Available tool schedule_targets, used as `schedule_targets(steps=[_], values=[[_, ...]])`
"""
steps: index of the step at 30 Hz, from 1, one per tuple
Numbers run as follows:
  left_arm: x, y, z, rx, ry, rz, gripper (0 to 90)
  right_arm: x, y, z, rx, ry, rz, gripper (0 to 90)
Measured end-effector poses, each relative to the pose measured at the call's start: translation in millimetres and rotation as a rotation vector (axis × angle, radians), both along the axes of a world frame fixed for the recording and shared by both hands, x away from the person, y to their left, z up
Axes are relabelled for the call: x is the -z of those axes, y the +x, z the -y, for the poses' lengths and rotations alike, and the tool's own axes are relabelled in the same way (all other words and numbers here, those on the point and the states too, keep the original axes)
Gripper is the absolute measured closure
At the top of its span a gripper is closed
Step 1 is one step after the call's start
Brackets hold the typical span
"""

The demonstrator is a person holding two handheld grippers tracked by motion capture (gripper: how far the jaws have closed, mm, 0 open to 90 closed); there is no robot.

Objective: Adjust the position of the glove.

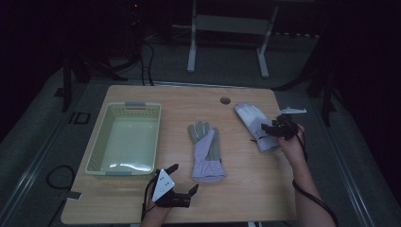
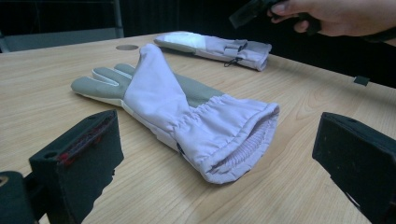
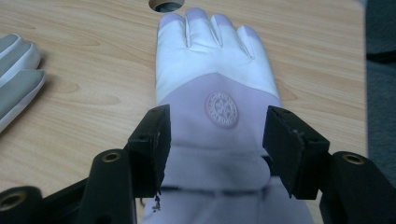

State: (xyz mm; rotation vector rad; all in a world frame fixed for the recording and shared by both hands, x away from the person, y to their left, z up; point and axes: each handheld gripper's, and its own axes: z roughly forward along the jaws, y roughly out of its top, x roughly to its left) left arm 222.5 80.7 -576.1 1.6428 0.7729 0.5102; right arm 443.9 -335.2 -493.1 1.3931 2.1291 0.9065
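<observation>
The right gripper [image 1: 273,127] has its fingers [image 3: 152,140] half wide around the far glove [image 3: 212,100] lying flat on the tabletop [image 1: 246,179], so they might pinch too little cloth and slip off.

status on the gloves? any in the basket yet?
None done: the basket holds no glove. In hand: the right gripper straddles the cuff end of the far glove; whether its pads press yet I can't tell. Left: the middle glove lies untouched, the left gripper open by its cuff. Both gloves probably go into the basket.
</observation>
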Motion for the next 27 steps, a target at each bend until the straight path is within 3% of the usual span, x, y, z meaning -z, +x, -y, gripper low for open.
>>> schedule_targets(steps=[9,13,15,20,22,23,24,27], values=[[0.2,0.3,-0.5,-0.004,-0.011,-0.003,1.7,12.9,24.7,-6.8,-0.013,-0.052,-0.040,43.8],[0.1,0.1,-0.3,-0.003,-0.005,-0.002,1.7,26.3,37.1,-2.8,-0.005,-0.032,-0.076,44.3],[0.1,0.2,-0.4,-0.003,-0.005,-0.002,1.7,34.1,40.6,-2.1,-0.003,-0.052,-0.097,43.3],[0.0,0.4,-0.3,-0.001,-0.002,-0.004,1.7,42.7,41.3,-3.2,-0.052,-0.020,-0.124,60.4],[0.0,0.4,-0.3,-0.002,-0.001,-0.004,1.7,41.9,40.6,-6.7,-0.056,-0.039,-0.126,62.4],[0.0,0.4,-0.3,-0.002,-0.001,-0.004,1.7,41.9,40.6,-6.7,-0.056,-0.039,-0.126,62.4],[0.0,0.4,-0.4,-0.002,-0.002,-0.003,1.7,41.3,40.0,-8.7,-0.048,-0.037,-0.135,68.6],[0.1,0.3,-0.4,-0.002,-0.004,-0.003,1.7,40.8,38.7,-9.2,-0.042,-0.028,-0.134,70.7]])
